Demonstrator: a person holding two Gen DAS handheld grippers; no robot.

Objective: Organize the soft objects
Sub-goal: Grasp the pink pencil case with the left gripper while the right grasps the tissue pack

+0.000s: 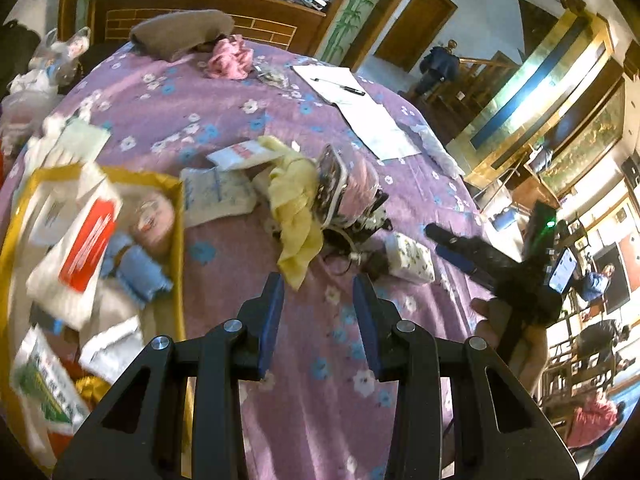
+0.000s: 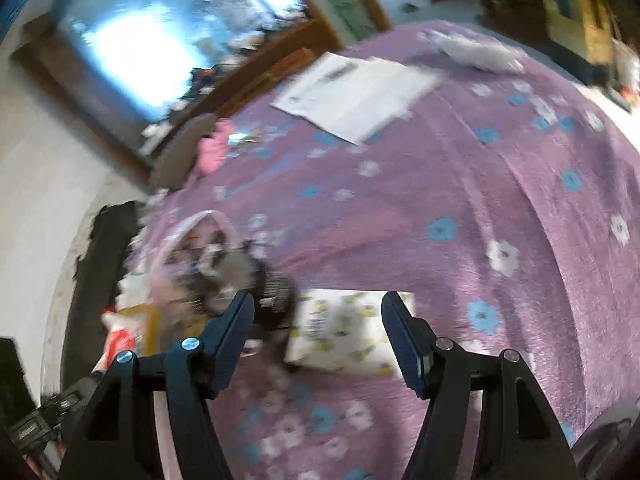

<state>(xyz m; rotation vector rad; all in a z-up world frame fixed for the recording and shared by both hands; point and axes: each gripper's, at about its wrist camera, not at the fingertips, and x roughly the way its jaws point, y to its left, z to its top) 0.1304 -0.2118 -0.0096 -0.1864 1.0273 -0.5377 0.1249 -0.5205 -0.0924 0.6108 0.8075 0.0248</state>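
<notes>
Two hand-held grippers are working over a table draped in a purple flowered cloth [image 1: 248,92], where soft things are waiting to be sorted. The right gripper [image 2: 318,300] is hanging just above a white tissue pack printed with yellow flowers [image 2: 344,330], its jaws spread wide to either side of the pack and gripping nothing, a stance that looks set for closing on it. The pack is lying flat on the cloth, touching a dark tangle of cords and fuzzy items [image 2: 256,284] on its left. The left gripper [image 1: 319,280] is hovering empty near the table's front edge, its jaws partly open and aimed at a crumpled yellow cloth [image 1: 296,216] slumped against a pink pouch [image 1: 352,188]. To the left, a yellow box [image 1: 178,216] is already holding packets, a blue roll and a pale round item, seemingly serving as the collecting bin. Paper sheets with a pen [image 1: 352,100] are lying farther back, beside a pink scrunchie [image 1: 230,58] and a brown cloth [image 1: 180,34]. The right view is blurring badly, so finer detail there cannot be told
</notes>
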